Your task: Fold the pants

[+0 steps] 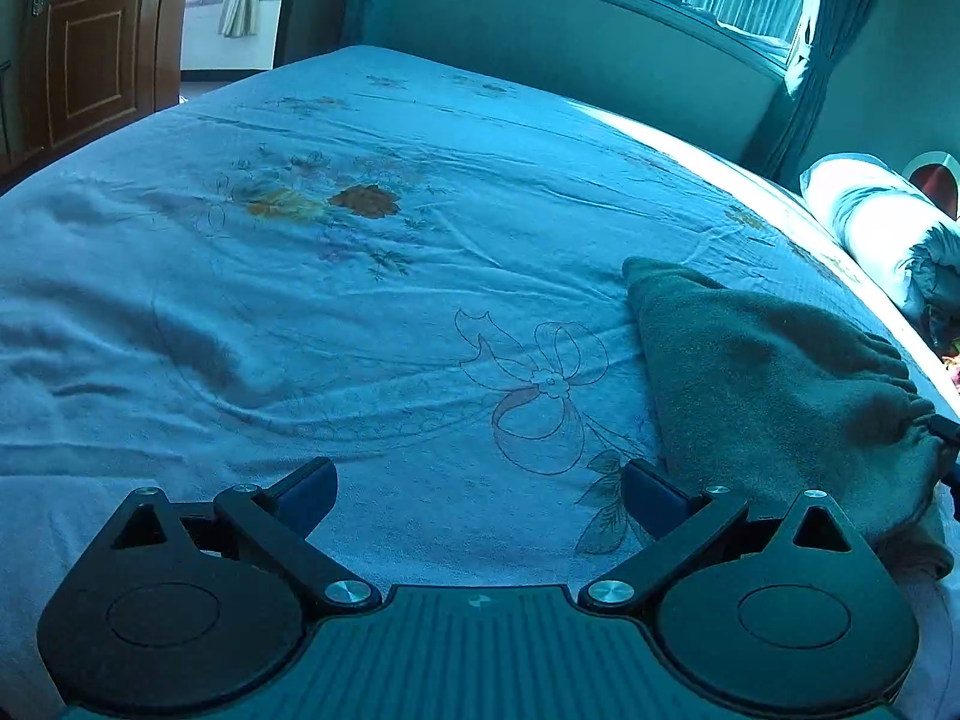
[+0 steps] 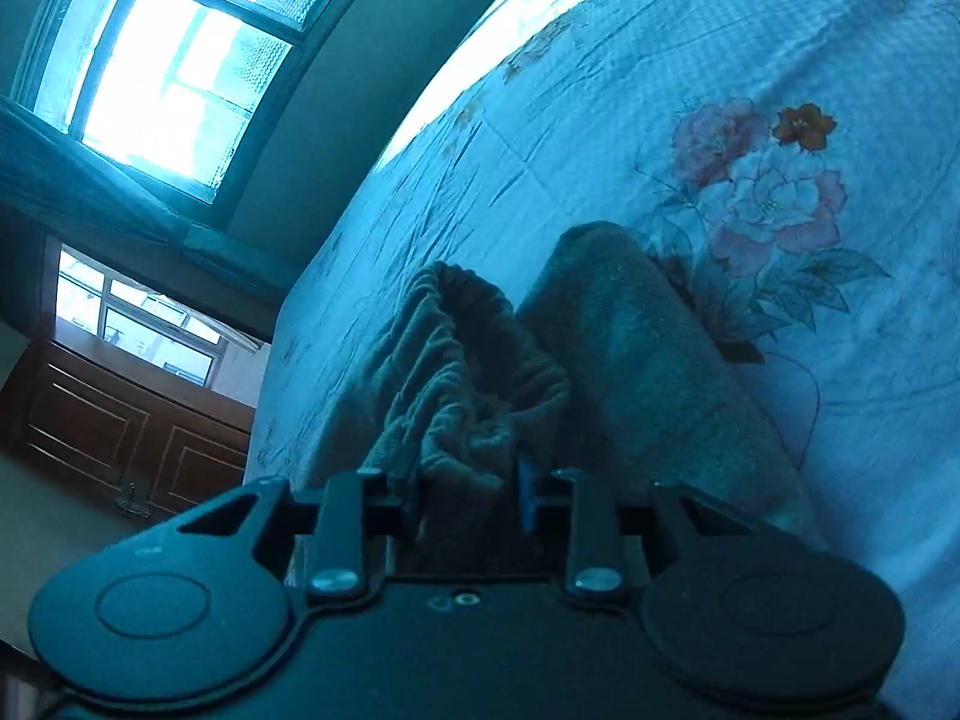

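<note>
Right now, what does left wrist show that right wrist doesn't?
Left wrist only: the left gripper open over bare sheet, a ribbon-bow print, a pillow.
Right wrist only: the right gripper shut on the gathered waistband, a pink flower print.
Both: the pants on the bed, window, wooden door.

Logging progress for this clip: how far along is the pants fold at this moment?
Partly done, it seems: the pants lie in a compact bundle on the bed sheet, though how many folds are in is unclear. In hand: the right gripper is shut on the bunched elastic waistband. The left gripper is open and empty over the sheet. Left: finishing and flattening the fold.
</note>
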A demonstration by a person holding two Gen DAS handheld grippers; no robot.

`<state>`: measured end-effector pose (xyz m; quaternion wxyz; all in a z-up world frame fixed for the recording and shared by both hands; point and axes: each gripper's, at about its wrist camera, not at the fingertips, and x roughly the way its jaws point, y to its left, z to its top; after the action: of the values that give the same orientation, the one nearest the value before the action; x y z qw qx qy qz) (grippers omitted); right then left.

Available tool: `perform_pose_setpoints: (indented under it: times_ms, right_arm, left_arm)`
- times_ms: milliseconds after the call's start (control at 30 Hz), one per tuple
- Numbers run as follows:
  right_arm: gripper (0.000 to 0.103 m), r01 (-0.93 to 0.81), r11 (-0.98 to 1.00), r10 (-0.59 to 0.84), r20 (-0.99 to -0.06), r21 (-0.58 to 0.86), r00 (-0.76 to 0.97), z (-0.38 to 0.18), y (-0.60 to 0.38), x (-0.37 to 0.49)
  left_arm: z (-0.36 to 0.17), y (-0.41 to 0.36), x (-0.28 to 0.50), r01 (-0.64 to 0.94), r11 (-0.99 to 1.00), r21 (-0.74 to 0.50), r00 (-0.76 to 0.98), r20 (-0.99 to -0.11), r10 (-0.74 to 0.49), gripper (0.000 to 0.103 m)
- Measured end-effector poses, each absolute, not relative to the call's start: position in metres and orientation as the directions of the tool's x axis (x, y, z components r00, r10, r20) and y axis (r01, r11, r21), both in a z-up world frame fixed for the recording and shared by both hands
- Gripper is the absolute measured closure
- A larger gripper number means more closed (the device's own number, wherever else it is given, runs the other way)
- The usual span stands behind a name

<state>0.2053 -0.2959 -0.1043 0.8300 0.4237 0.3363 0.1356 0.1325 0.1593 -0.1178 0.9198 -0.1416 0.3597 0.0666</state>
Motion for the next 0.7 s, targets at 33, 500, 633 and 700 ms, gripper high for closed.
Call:
perform_pose_setpoints:
  times_ms: [33, 500, 633, 700]
  right_arm:
    - [0.085, 0.012, 0.607, 0.508, -0.400, 0.794, 0.763, -0.091, -0.297, 0.195]
    - [0.078, 0.121, 0.600, 0.401, -0.429, 0.790, 0.810, -0.124, -0.347, 0.147]
    - [0.071, 0.181, 0.602, 0.404, -0.491, 0.778, 0.772, -0.139, -0.357, 0.153]
    - [0.062, 0.170, 0.655, 0.321, -0.474, 0.736, 0.820, -0.122, -0.359, 0.141]
  left_arm:
    - [-0.120, 0.159, 0.132, -0.224, 0.951, -0.215, 0.732, -0.681, 0.018, 0.002]
    - [-0.127, 0.152, 0.131, -0.207, 0.954, -0.218, 0.727, -0.686, 0.001, 0.002]
    - [-0.125, 0.143, 0.133, -0.195, 0.958, -0.211, 0.727, -0.687, -0.003, 0.002]
    - [-0.121, 0.134, 0.135, -0.179, 0.966, -0.188, 0.732, -0.681, 0.003, 0.002]
